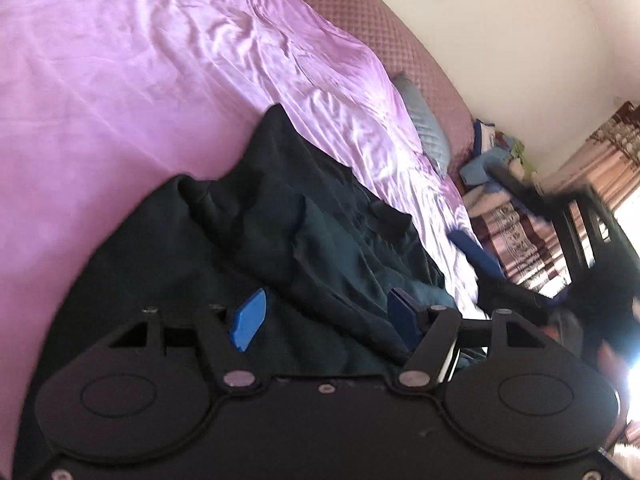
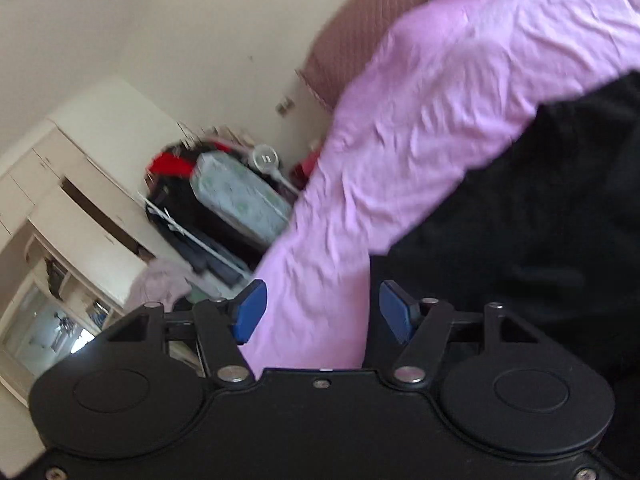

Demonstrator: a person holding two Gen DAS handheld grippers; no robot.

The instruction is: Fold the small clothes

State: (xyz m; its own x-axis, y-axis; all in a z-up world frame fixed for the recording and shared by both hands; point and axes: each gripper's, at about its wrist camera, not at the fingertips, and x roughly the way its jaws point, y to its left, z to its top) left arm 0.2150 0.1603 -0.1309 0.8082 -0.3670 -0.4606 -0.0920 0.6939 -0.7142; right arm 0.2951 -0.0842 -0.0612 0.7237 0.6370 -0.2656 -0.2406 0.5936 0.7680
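A dark green-black garment (image 1: 304, 232) lies crumpled on the pink bed sheet (image 1: 120, 80). My left gripper (image 1: 326, 320) is open, its blue fingers just above the garment's near part, holding nothing. In the left wrist view the right gripper (image 1: 480, 256) shows blurred at the bed's right edge. In the right wrist view my right gripper (image 2: 322, 312) is open and empty over the pink sheet (image 2: 440, 120), with the dark garment (image 2: 540, 220) to its right, its edge by the right finger.
A quilted maroon headboard (image 1: 360, 12) and a blue-grey pillow (image 1: 424, 120) lie beyond the garment. A dark chair (image 1: 580, 216) and piled cloth stand at the right. A cream wardrobe (image 2: 80, 200) and a clothes rack (image 2: 208, 208) stand beside the bed.
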